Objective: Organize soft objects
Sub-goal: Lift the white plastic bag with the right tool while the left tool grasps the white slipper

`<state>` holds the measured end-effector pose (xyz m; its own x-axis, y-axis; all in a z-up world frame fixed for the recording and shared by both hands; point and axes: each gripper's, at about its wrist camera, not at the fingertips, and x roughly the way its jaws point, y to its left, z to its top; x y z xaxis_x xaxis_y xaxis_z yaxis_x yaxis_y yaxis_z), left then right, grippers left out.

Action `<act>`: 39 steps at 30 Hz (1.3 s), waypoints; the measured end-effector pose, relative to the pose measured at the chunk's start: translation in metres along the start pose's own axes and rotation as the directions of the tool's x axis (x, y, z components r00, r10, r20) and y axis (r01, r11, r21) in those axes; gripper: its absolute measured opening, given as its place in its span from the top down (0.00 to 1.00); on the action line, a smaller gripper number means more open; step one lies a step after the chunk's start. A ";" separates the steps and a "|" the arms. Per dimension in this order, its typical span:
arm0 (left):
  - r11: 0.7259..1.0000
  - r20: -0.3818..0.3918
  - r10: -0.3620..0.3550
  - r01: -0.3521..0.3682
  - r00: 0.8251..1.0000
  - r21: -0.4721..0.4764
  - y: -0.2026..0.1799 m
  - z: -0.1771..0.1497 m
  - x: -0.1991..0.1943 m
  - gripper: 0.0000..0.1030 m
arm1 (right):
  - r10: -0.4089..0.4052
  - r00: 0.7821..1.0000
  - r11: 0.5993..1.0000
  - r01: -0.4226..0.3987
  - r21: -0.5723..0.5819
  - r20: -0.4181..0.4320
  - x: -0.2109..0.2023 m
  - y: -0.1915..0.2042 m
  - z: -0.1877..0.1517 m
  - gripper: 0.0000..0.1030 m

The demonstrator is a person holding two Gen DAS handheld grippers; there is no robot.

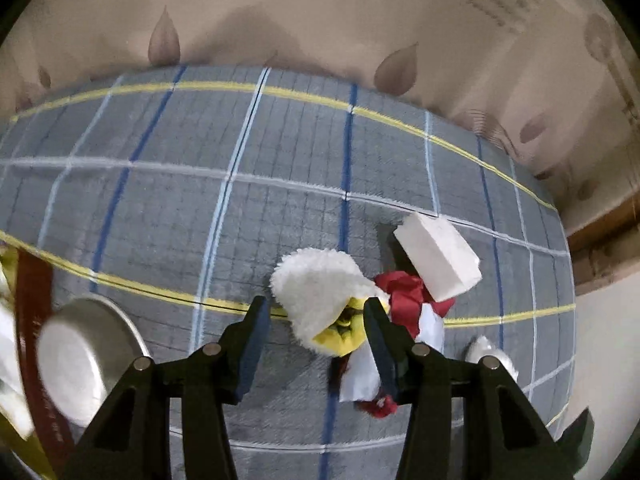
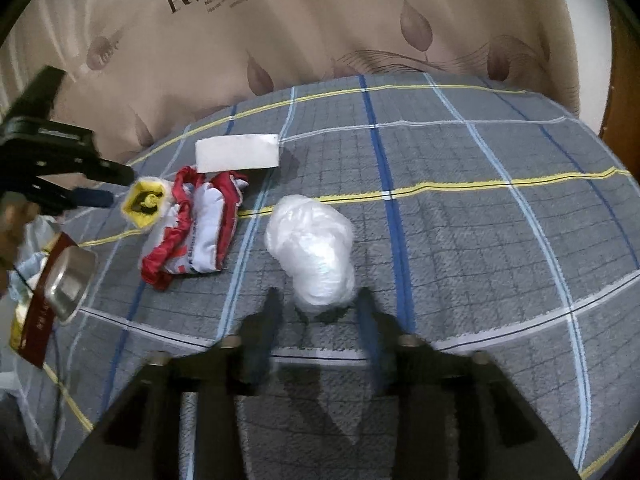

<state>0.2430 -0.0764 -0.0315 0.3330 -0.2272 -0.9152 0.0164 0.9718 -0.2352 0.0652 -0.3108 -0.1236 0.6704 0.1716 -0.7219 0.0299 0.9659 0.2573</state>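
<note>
The left gripper (image 1: 316, 316) gapes over a fluffy toy (image 1: 316, 284), the right gripper (image 2: 320, 316), blurred, stands released behind a plastic wad (image 2: 312, 244).

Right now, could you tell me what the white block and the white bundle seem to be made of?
White block: probably foam or sponge, matte, with sharp cut edges. White bundle: likely thin plastic film, glossy, crinkled and translucent.

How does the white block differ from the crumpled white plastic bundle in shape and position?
The white block has flat faces and straight edges; the plastic bundle is rounded, wrinkled and glossy. The block lies at the far side, just behind the red and white cloth; the bundle lies apart from the cloth, directly in front of the open right gripper. Both are white and rest on the grey checked blanket.
</note>
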 end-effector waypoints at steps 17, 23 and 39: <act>0.993 -0.040 -0.036 0.031 0.999 -0.113 0.005 0.011 0.028 0.52 | -0.008 0.998 0.990 -0.001 -0.140 -0.065 0.035 0.004 0.046 0.38; 0.993 -0.055 -0.030 0.024 0.998 -0.115 0.007 0.009 0.034 0.52 | 0.084 0.994 0.992 -0.090 -0.089 -0.070 0.023 0.006 0.032 0.46; 0.957 -0.060 -0.072 0.052 0.996 -0.285 0.017 0.000 0.025 0.45 | 0.008 1.000 0.978 -0.006 -0.207 0.011 0.003 0.009 0.050 0.23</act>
<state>0.2512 -0.0654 -0.0582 0.2738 -0.3002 -0.9137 -0.2355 0.9002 -0.3663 0.1048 -0.3114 -0.0909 0.6787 0.1776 -0.7126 -0.1286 0.9841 0.1227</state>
